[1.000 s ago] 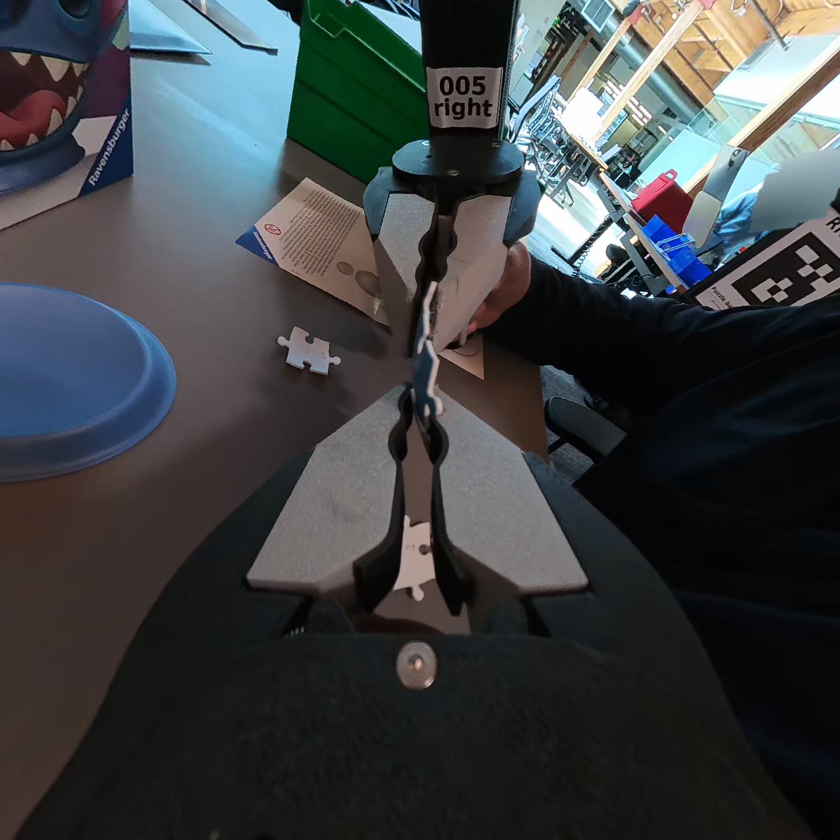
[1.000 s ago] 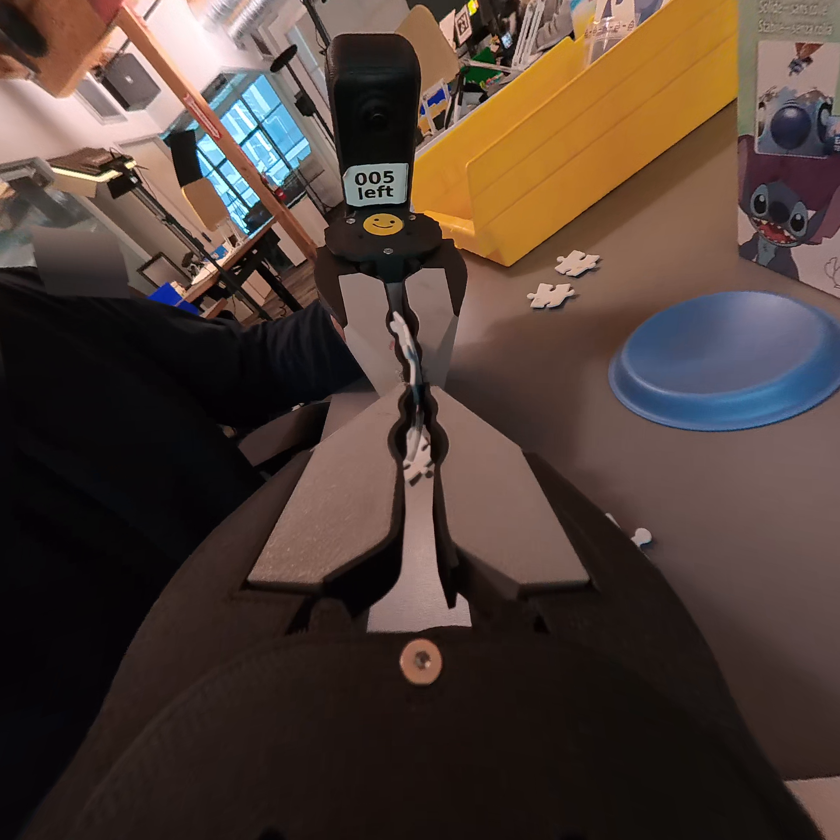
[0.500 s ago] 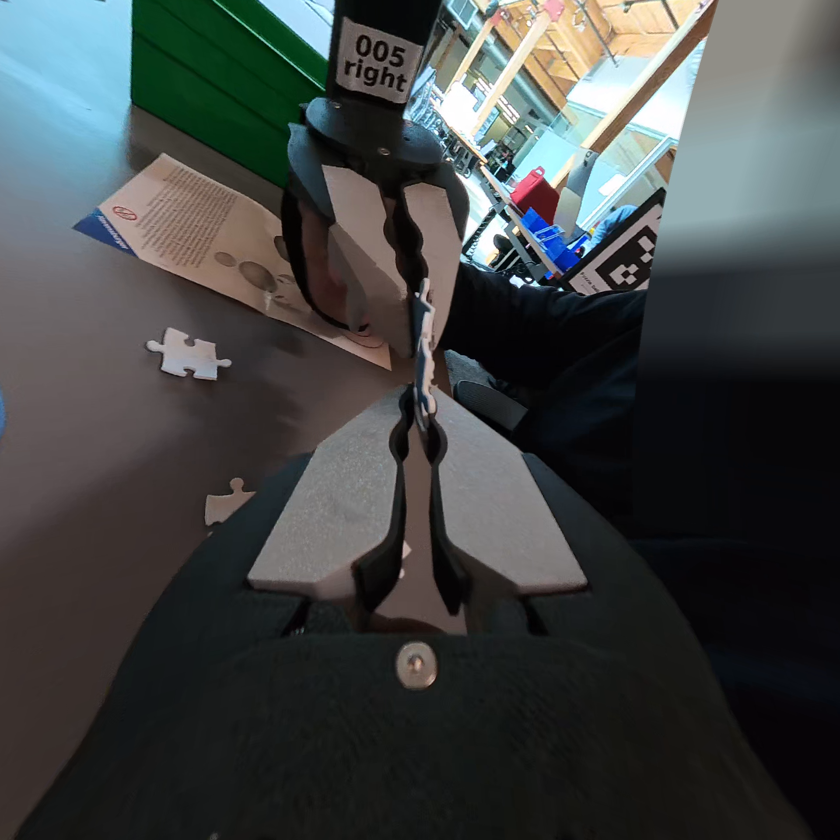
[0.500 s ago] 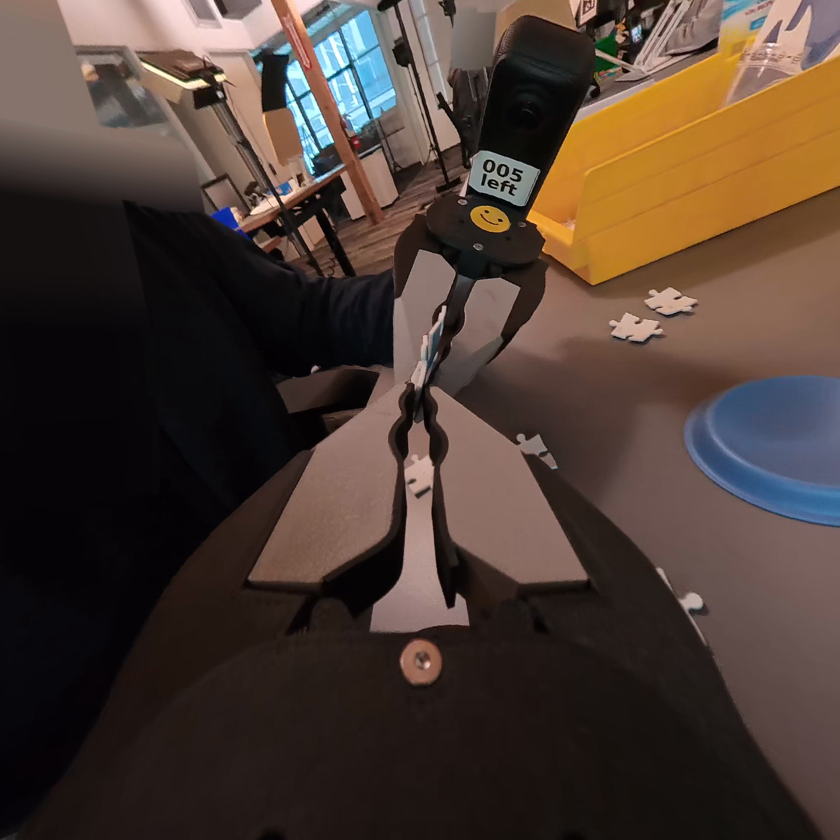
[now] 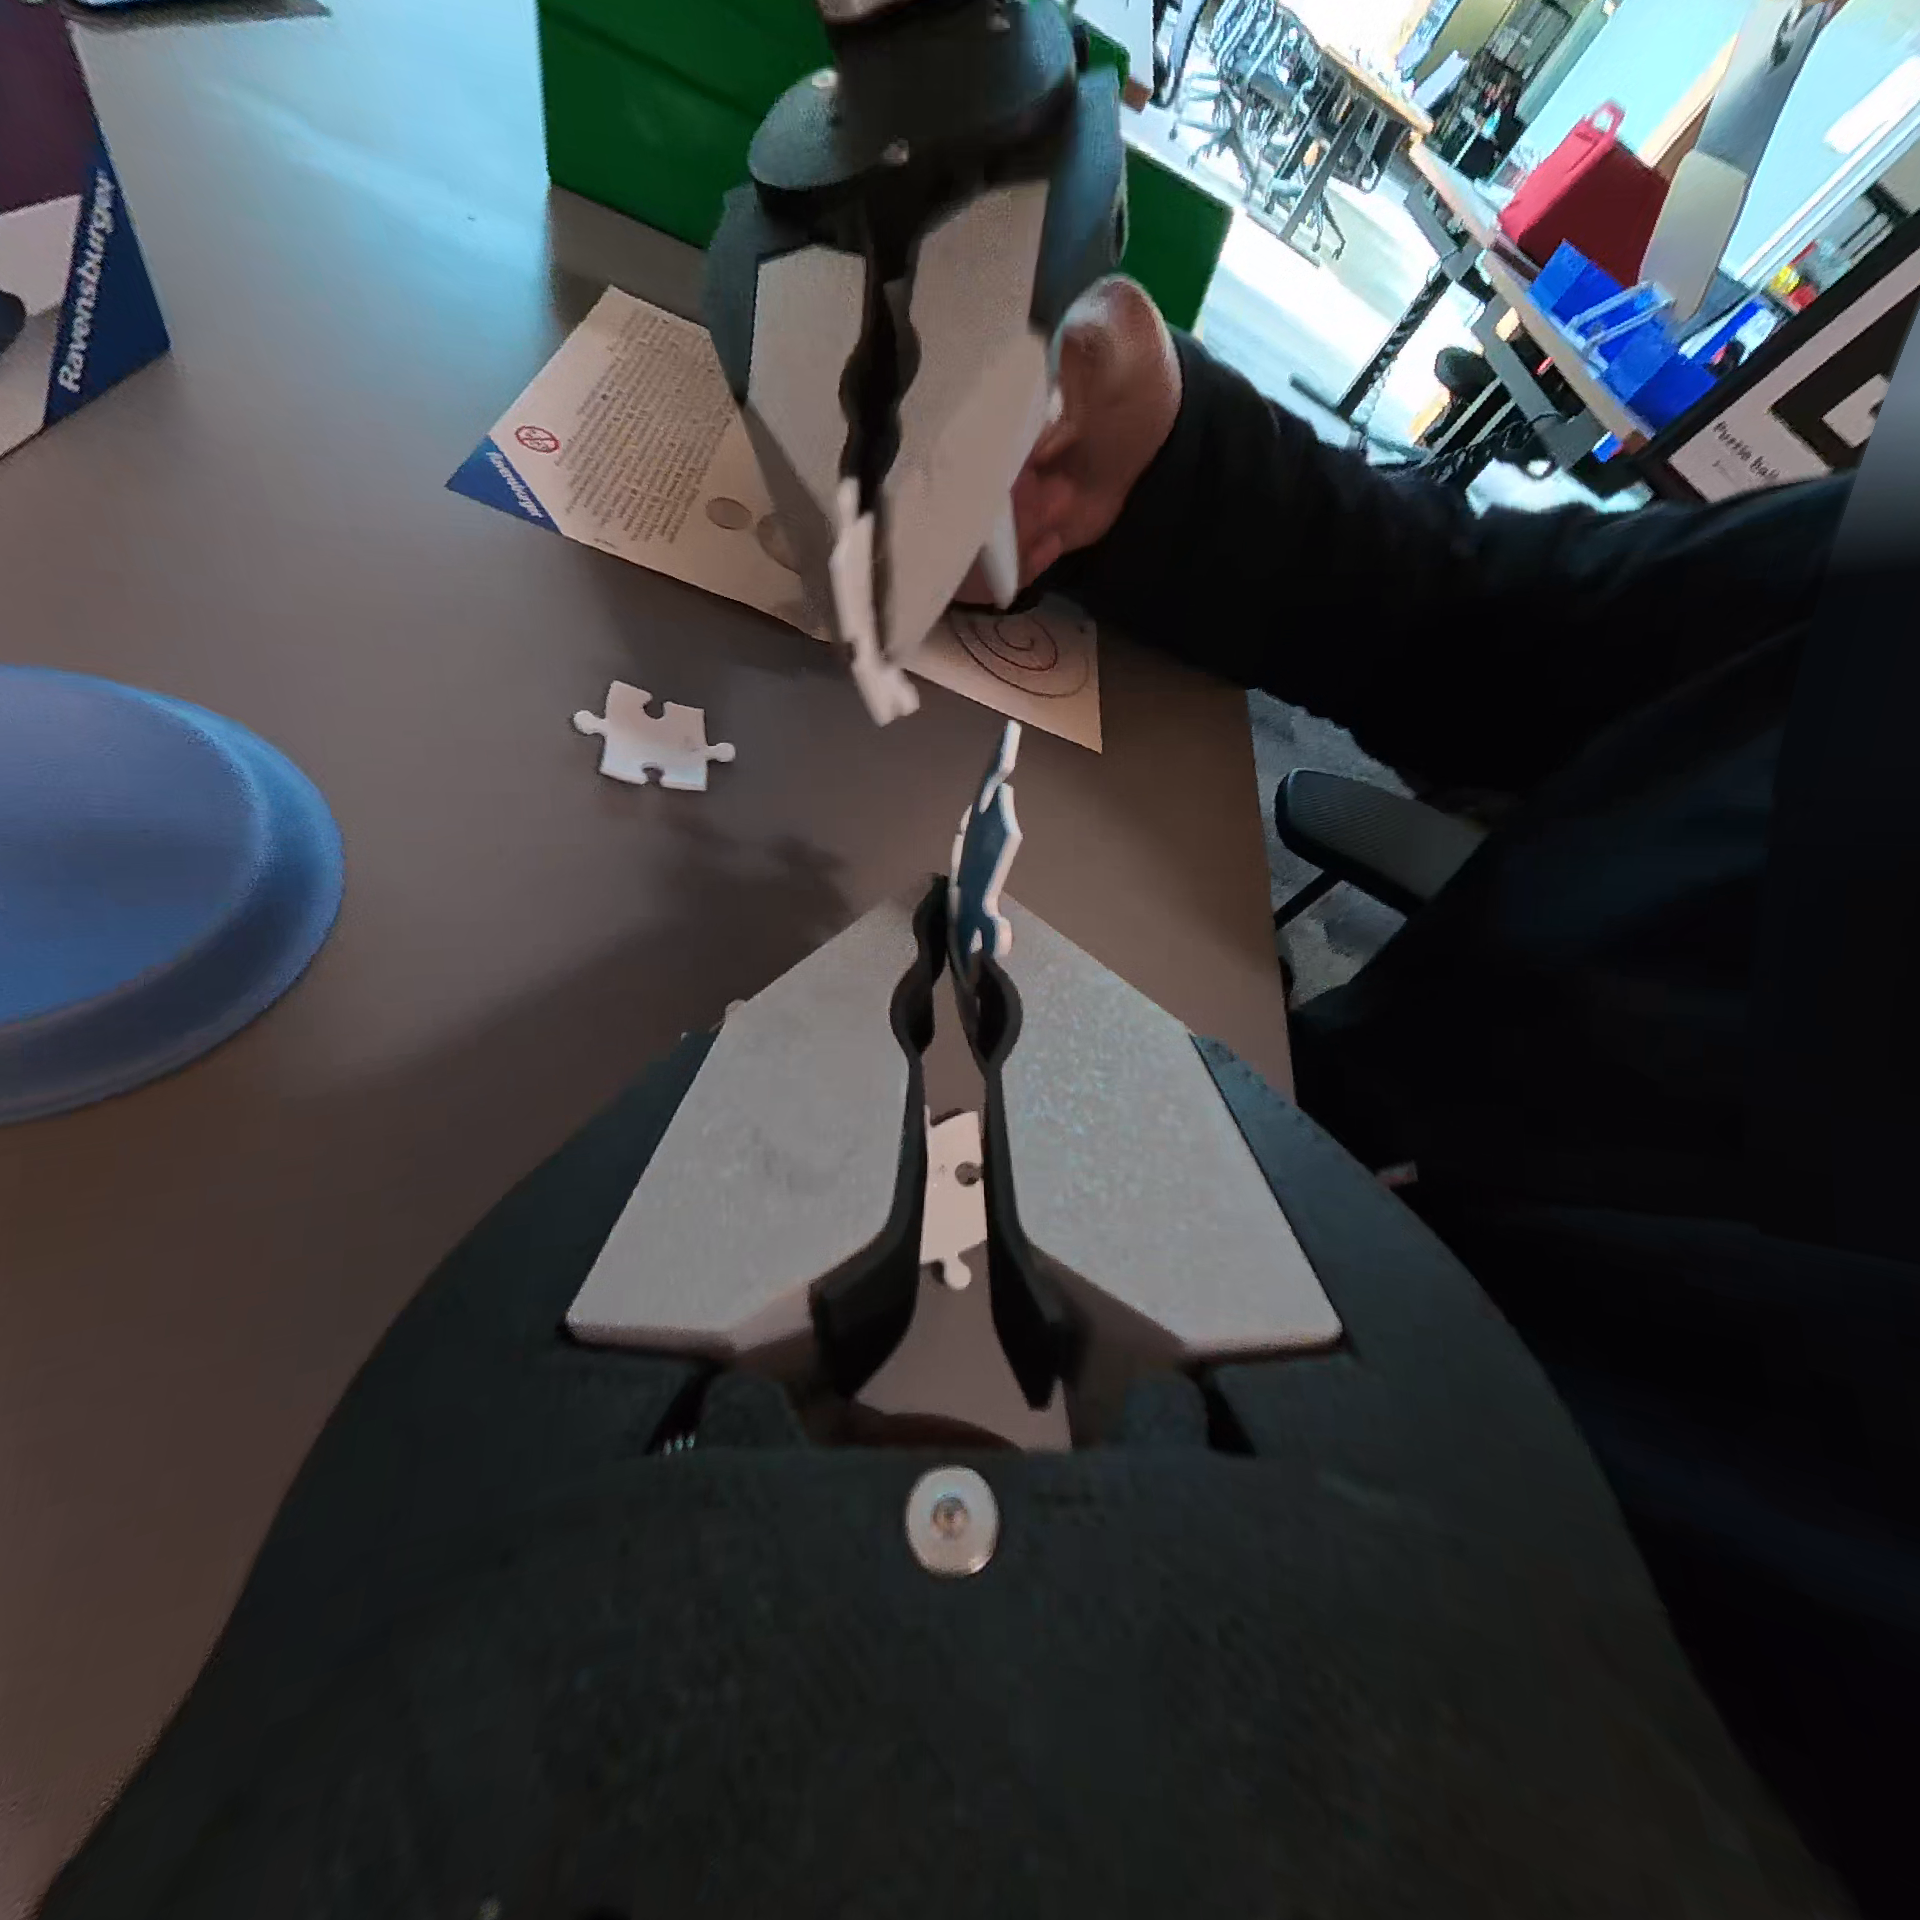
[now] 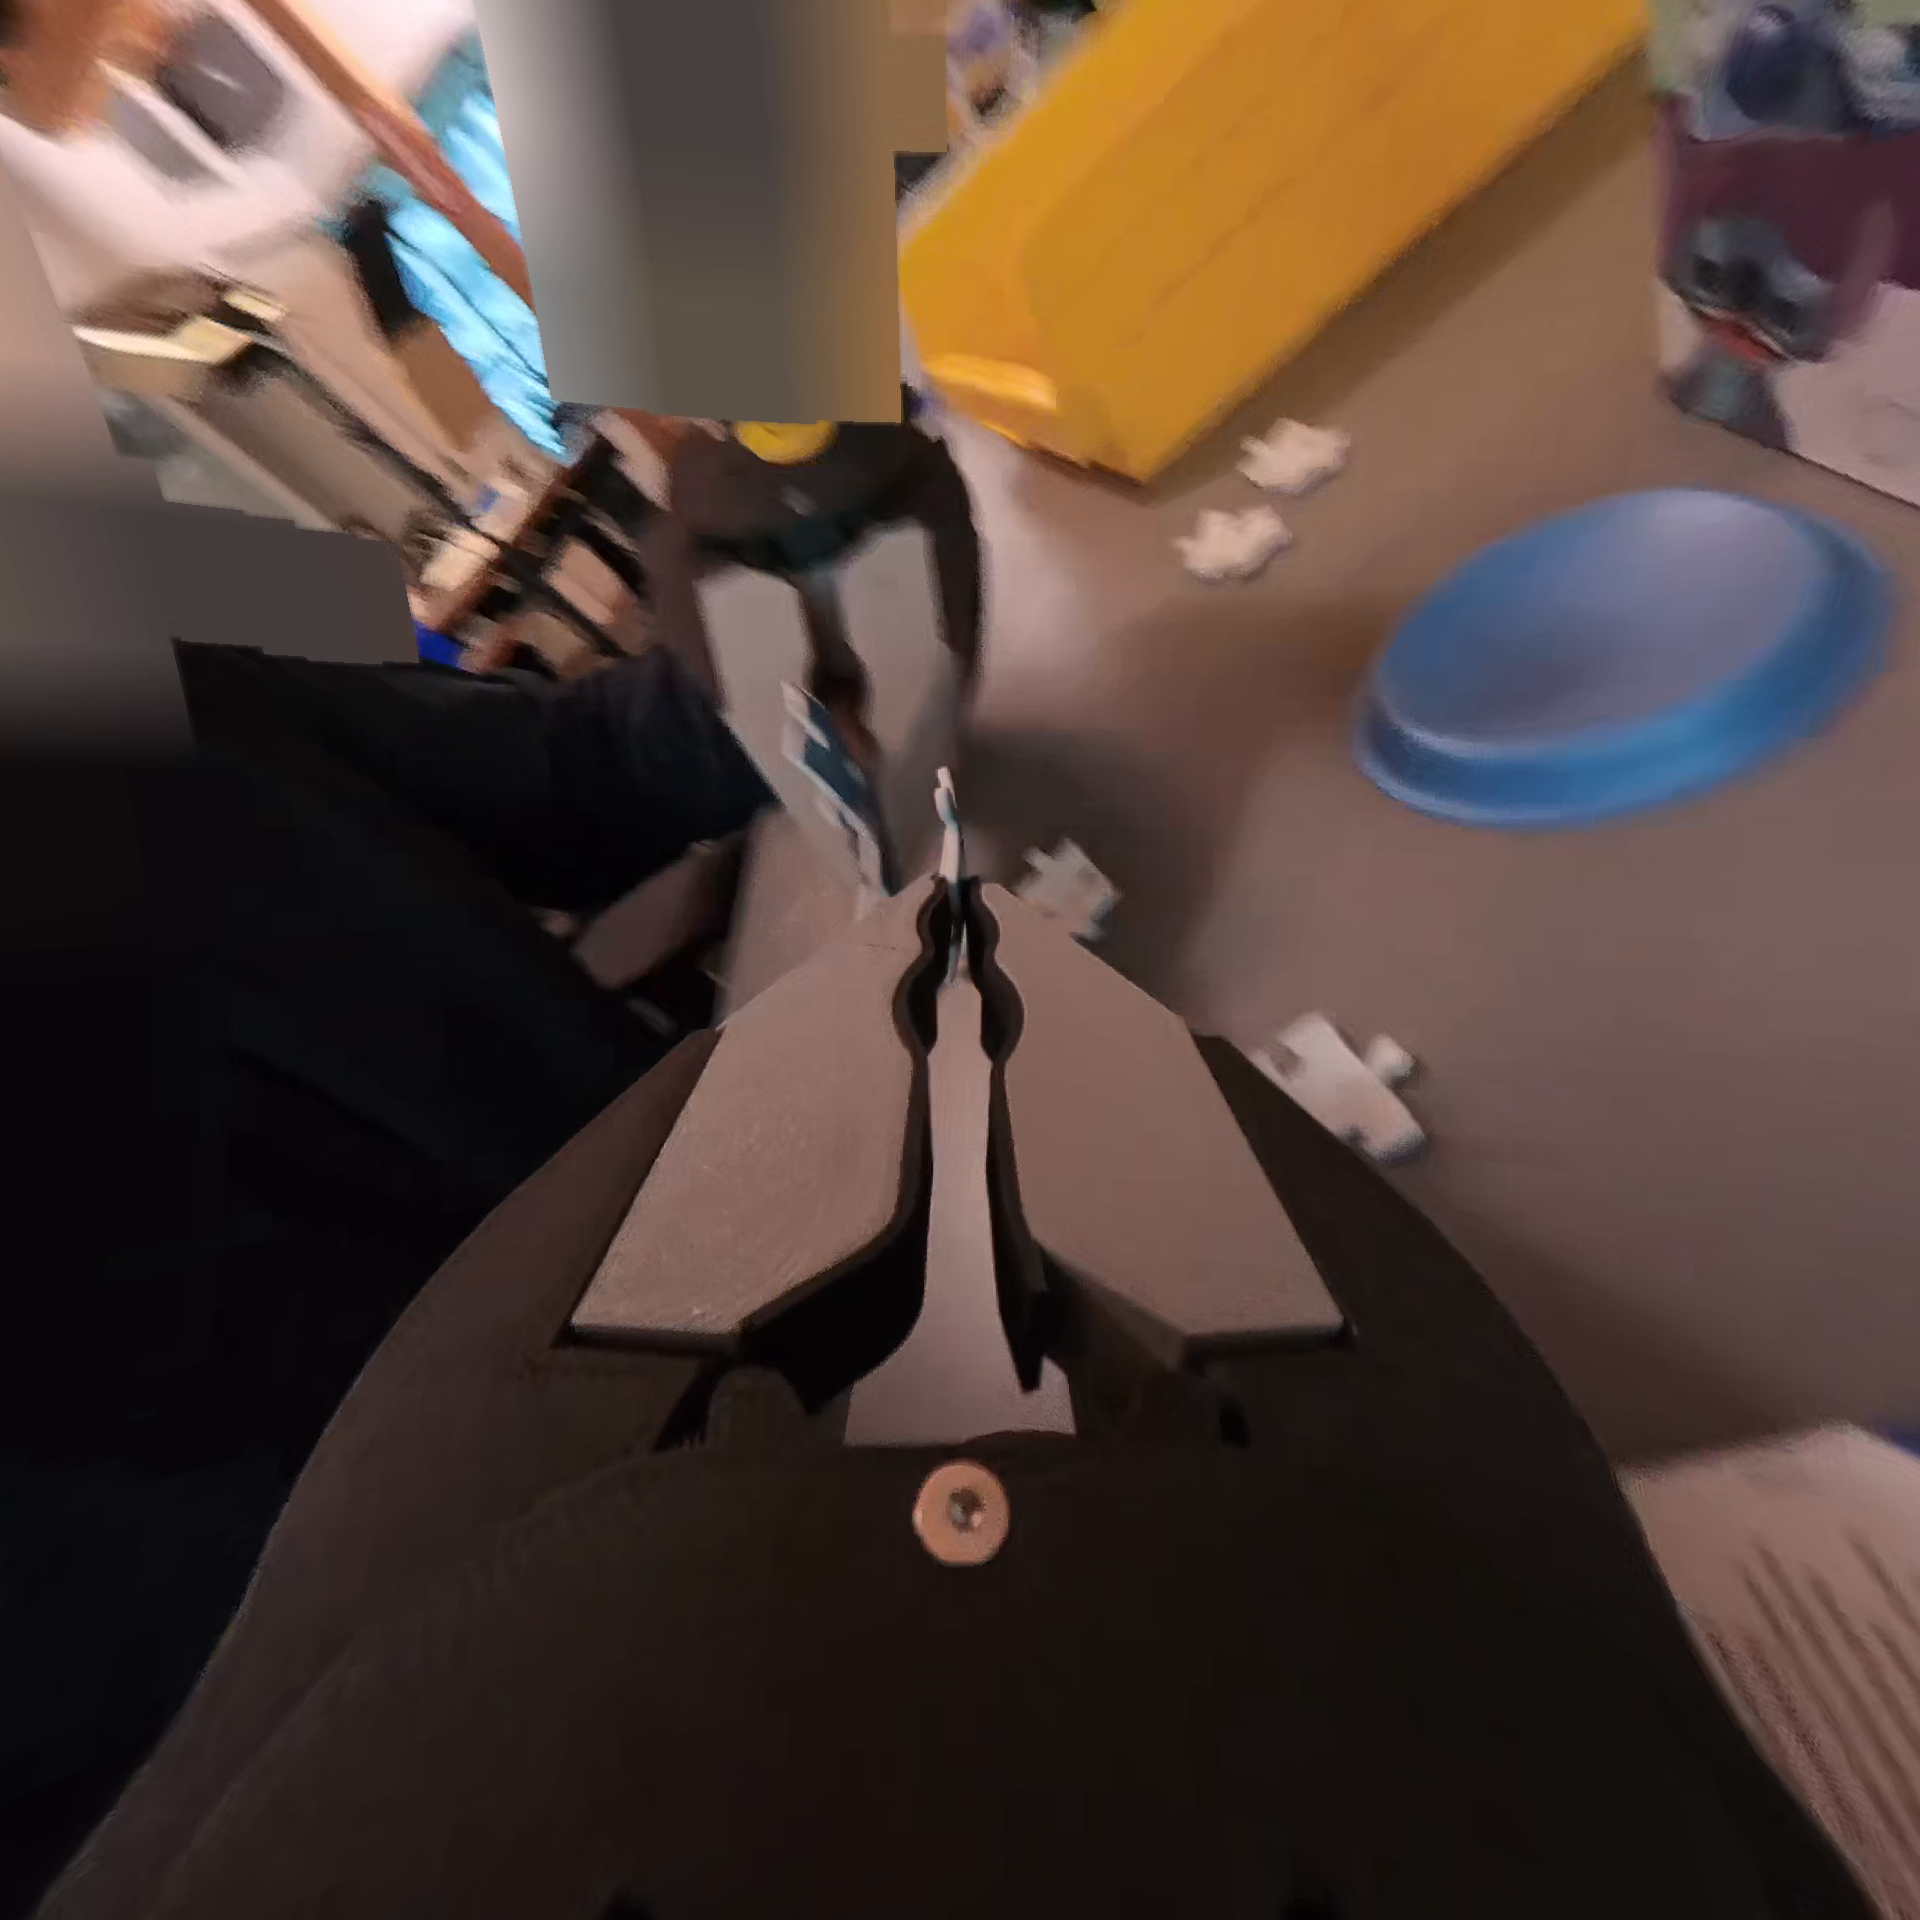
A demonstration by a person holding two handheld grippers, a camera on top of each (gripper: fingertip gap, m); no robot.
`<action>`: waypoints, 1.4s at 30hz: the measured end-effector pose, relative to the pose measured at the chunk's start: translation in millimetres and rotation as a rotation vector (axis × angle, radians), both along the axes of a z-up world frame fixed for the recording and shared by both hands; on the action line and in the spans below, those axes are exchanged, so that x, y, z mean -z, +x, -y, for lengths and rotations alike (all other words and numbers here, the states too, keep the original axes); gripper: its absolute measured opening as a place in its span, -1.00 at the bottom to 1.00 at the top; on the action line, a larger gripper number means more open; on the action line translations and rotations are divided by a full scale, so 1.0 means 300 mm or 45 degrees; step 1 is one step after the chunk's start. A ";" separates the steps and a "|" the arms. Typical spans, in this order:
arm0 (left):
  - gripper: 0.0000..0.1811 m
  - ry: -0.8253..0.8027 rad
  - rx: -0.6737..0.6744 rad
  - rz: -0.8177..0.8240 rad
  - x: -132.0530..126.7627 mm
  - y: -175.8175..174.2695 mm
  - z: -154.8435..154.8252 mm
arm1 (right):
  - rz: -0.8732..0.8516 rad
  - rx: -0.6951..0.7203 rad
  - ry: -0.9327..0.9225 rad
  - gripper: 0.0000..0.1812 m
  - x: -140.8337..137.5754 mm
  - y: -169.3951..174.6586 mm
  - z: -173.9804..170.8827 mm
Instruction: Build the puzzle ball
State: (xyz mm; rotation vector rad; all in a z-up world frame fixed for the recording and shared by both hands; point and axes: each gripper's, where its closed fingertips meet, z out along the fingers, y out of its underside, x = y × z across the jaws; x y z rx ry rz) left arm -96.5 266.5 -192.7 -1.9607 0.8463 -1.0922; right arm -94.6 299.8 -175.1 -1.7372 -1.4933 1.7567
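In the left wrist view my left gripper (image 5: 961, 935) is shut on a blue and white puzzle piece (image 5: 985, 847) that stands edge-on above its tips. Facing it, my right gripper (image 5: 888, 561) is shut on a white-backed puzzle piece (image 5: 871, 644). The two pieces are apart, with a small gap between them above the brown table (image 5: 312, 1195). The right wrist view is blurred: the right gripper (image 6: 958, 925) pinches its thin piece (image 6: 948, 831), and the left gripper's blue piece (image 6: 831, 779) hangs just left of it.
A blue dish (image 5: 135, 883) lies at the left, also in the right wrist view (image 6: 1621, 665). A leaflet (image 5: 623, 436), a green bin (image 5: 665, 114), a puzzle box (image 5: 62, 260) and a yellow bin (image 6: 1195, 229) ring the area. Loose pieces (image 5: 652, 736) (image 6: 1340, 1091) lie on the table. Spacing between my two grippers at the tips: around 4 cm.
The two held pieces touched tip to tip before. Now the grippers have pulled apart and each holds its own piece. The right gripper's view has swung and blurred.
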 end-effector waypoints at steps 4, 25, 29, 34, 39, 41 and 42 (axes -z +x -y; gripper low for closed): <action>-1.00 -0.112 -0.009 0.145 -0.036 -0.025 -0.005 | 0.253 0.028 0.135 -1.00 0.131 0.013 -0.014; -0.99 -0.237 0.081 0.019 0.051 0.061 0.038 | 0.030 -0.121 0.142 -1.00 0.025 -0.061 0.126; -0.96 -0.236 0.034 0.019 0.055 0.041 0.017 | -0.018 -0.052 0.040 -1.00 -0.008 -0.053 0.081; -1.00 -0.218 0.003 0.074 0.029 0.029 -0.001 | -0.051 0.015 0.012 -1.00 -0.031 -0.038 0.038; -0.99 -0.179 -0.046 0.012 0.042 0.000 -0.020 | 0.080 0.058 0.120 -1.00 0.039 -0.042 0.018; -0.95 -0.171 -0.075 0.020 0.032 -0.020 -0.031 | 0.151 0.079 0.166 -1.00 0.073 -0.030 -0.002; -0.96 -0.157 -0.100 0.011 0.031 -0.032 -0.041 | 0.189 0.088 0.181 -1.00 0.089 -0.023 -0.011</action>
